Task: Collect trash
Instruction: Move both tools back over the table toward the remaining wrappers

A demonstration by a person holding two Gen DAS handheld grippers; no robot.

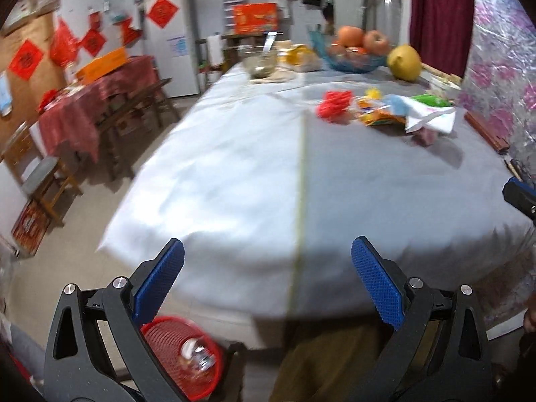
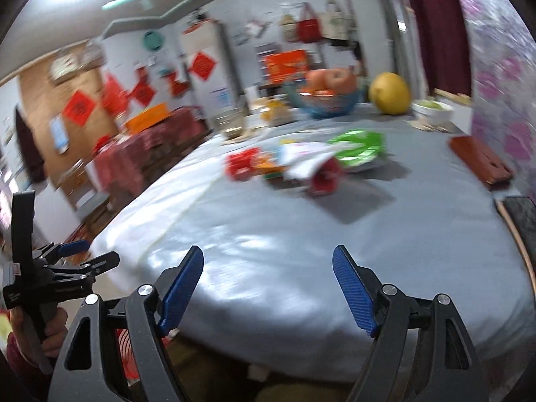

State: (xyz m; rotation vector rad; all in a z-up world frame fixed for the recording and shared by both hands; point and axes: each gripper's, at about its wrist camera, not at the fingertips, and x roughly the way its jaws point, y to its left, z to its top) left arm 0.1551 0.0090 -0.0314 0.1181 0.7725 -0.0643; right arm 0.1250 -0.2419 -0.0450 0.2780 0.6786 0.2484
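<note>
Both frames blurring. Left gripper [image 1: 268,268] hanging over the table's [image 1: 234,181] near edge, jaws standing wide, gripping nothing. Right gripper [image 2: 268,279] likewise spread wide and carrying nothing, over the same edge. Trash [image 1: 385,110] lying in a loose heap toward the far right of the table, short of the fruit bowl [image 1: 355,62]. Red basket [image 1: 182,351] sitting on the floor below the near edge, something shiny lying inside.

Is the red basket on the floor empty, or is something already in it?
Not empty. The red basket holds something clear and shiny at its bottom, too blurred to name.
</note>
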